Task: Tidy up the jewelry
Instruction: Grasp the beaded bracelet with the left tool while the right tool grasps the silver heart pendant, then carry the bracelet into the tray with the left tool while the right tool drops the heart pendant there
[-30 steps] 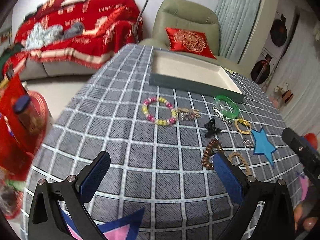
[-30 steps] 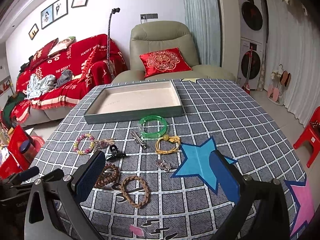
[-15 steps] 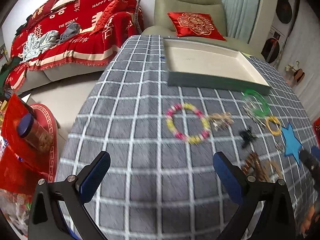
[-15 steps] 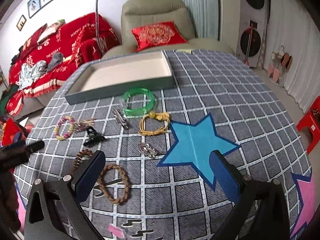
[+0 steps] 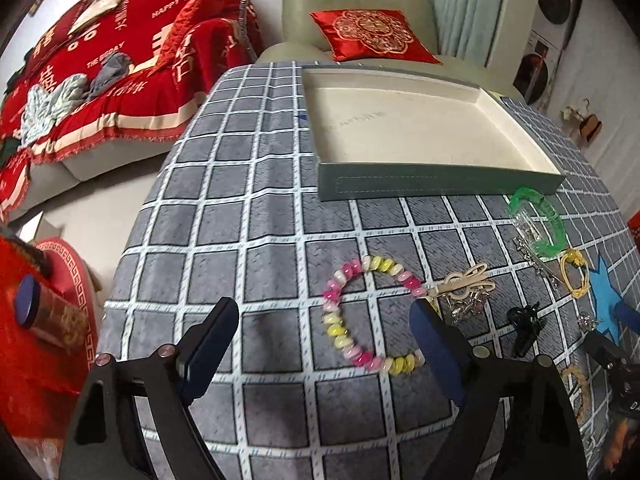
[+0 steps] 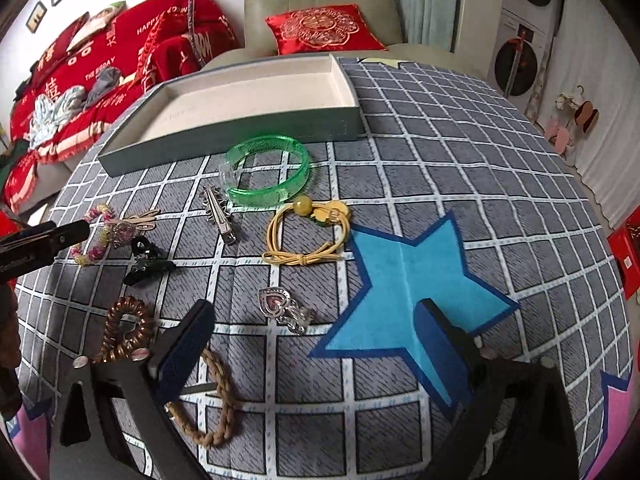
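A shallow grey-green tray [image 5: 440,184] [image 6: 240,128] with a cream inside stands empty at the far side of the checked table. My left gripper [image 5: 324,336] is open and low over the pink and yellow bead bracelet [image 5: 340,332], which lies between its fingers. My right gripper [image 6: 312,336] is open above a clear heart charm [image 6: 280,308]. In the right wrist view a green bangle [image 6: 268,176], a yellow hair tie [image 6: 308,232], a silver clip [image 6: 218,216], a black claw clip [image 6: 146,264], a brown coil tie [image 6: 128,332] and a braided band [image 6: 216,400] lie spread on the cloth.
A gold bow clip with a charm [image 5: 464,288] lies right of the bead bracelet. A blue star patch [image 6: 408,280] is on the cloth. The table's left edge [image 5: 132,240] drops to the floor, with a red sofa [image 5: 100,80] and an armchair [image 6: 320,8] beyond.
Both grippers have moved forward and down toward the table. The left one now has the bead bracelet between its fingers; the right one has closed in on the heart charm. Both stay open.
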Motion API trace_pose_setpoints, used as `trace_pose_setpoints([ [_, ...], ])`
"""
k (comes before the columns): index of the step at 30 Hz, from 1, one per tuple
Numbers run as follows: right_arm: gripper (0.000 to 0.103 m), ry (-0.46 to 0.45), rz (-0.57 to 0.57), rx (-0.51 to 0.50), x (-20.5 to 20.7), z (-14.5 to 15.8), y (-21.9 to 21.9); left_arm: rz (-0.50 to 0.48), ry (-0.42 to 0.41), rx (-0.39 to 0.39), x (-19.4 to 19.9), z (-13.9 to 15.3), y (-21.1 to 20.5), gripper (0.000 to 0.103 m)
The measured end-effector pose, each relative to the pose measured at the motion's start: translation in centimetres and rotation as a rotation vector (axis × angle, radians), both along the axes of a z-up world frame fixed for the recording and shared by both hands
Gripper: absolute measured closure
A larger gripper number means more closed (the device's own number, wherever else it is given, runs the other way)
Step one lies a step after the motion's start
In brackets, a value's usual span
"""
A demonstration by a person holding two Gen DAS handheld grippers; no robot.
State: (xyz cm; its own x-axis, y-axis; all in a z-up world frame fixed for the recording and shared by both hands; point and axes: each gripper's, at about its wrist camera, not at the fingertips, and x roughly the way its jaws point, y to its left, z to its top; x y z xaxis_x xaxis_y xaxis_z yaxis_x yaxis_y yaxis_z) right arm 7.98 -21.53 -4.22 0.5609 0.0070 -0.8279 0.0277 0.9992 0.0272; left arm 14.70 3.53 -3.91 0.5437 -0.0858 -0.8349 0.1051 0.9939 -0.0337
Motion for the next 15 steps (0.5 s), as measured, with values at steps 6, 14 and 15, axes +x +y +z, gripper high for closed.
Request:
trace_pose_setpoints([
  [6,0.030,0.024,0.029,-0.038,0.0,-0.3,1.0,-0.028,0.022,0.003,0.6,-0.9,-0.8,0.019],
  [14,0.073,0.029,0.043,-0.039,-0.2,0.1,1.6,-0.102,-0.017,0.019,-0.1,-0.4,-2.1,0.078],
  [15,0.073,0.030,0.038,-0.026,-0.2,0.2,1.5,-0.106,-0.014,0.002,-0.1,-0.3,-2.0,0.078],
])
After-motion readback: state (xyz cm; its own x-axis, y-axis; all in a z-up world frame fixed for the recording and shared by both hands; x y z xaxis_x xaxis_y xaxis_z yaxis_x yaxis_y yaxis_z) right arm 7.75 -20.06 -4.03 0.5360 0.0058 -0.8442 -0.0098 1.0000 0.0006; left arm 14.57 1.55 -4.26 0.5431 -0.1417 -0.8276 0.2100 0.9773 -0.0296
